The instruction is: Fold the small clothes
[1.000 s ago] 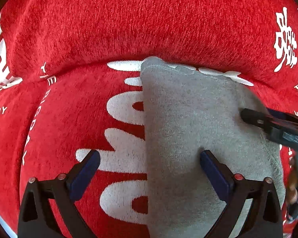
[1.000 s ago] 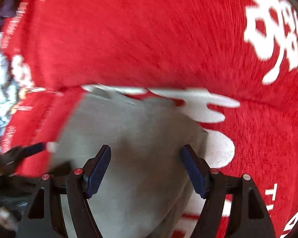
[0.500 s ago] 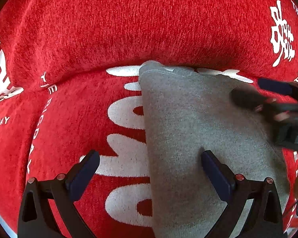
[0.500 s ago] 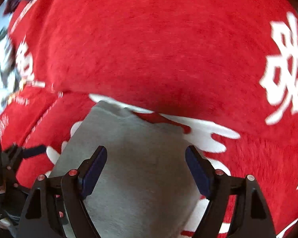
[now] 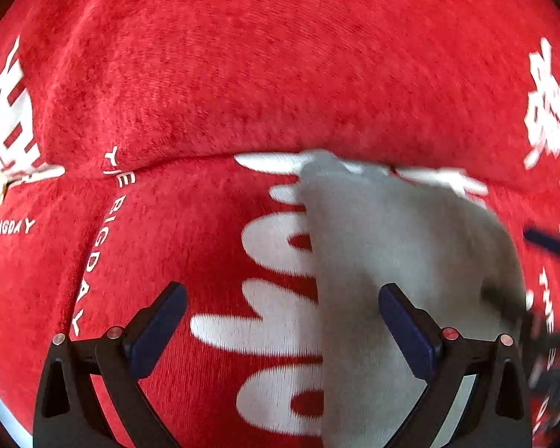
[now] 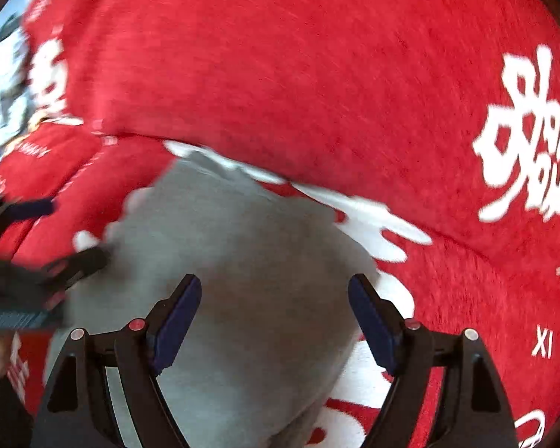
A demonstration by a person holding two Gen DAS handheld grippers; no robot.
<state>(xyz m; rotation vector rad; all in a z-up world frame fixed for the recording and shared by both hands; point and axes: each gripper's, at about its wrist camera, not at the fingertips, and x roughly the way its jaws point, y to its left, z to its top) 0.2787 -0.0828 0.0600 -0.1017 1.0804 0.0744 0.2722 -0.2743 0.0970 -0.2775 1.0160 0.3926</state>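
Grey, soft knit cloth (image 5: 399,261), apparently folded into a long strip, lay flat on a plush red blanket printed with white lettering (image 5: 242,74). Above its left edge hung the left gripper (image 5: 282,326), jaws wide apart and holding nothing. Over the strip's middle, the right gripper (image 6: 274,319) likewise stood spread wide and empty, pads clear of the fabric.

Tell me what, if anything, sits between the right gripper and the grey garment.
Nothing visible does. The right gripper hangs open directly over the grey garment, which lies on the red blanket. The left gripper shows only at the garment's far-left edge, not between them.
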